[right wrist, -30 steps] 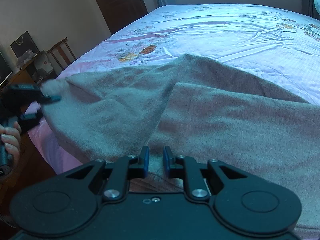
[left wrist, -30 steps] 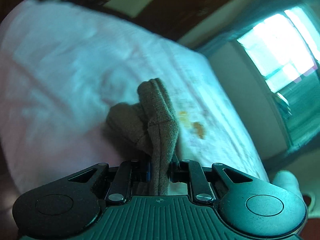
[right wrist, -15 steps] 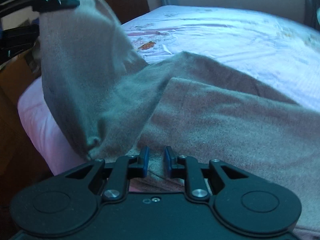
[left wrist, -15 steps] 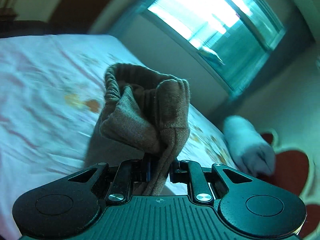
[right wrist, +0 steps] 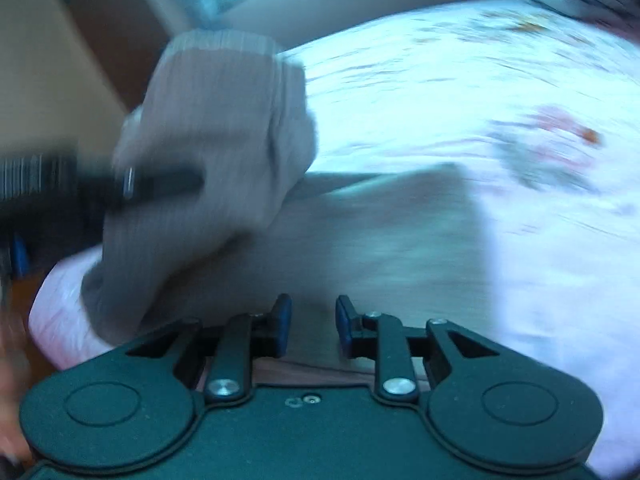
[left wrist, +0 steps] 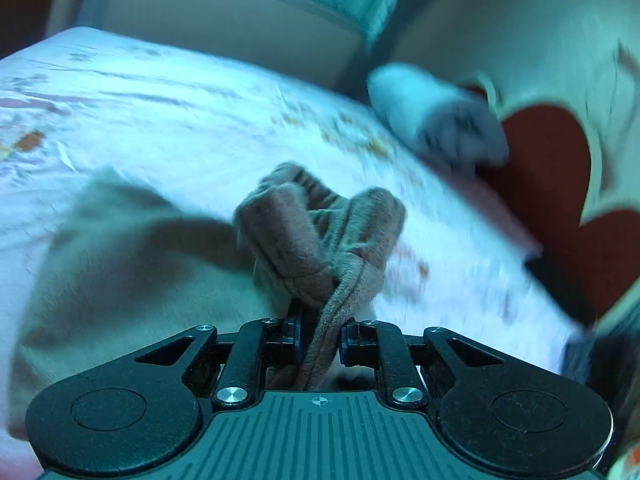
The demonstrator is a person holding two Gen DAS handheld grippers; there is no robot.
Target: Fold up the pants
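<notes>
Grey-brown pants (right wrist: 380, 240) lie spread on the bed. My left gripper (left wrist: 318, 328) is shut on the bunched cuff end of the pants (left wrist: 320, 232) and holds it above the rest of the cloth (left wrist: 132, 264). In the right wrist view the left gripper (right wrist: 100, 188) shows blurred at the left, carrying the lifted cuff (right wrist: 216, 128) over the lying part. My right gripper (right wrist: 313, 320) sits low over the pants at the near bed edge, its jaws slightly apart with no cloth between the pads.
The bed has a pale pink floral sheet (right wrist: 480, 92). A rolled white pillow (left wrist: 432, 124) lies by a red and cream headboard (left wrist: 560, 184). A window and dark wood door (right wrist: 120, 40) stand behind. The bed's near corner (right wrist: 60, 312) drops to the floor.
My left gripper has swung the cuff end up and across over the spread pants, toward the headboard side. My right gripper has stayed low at the near edge while its view turned.
</notes>
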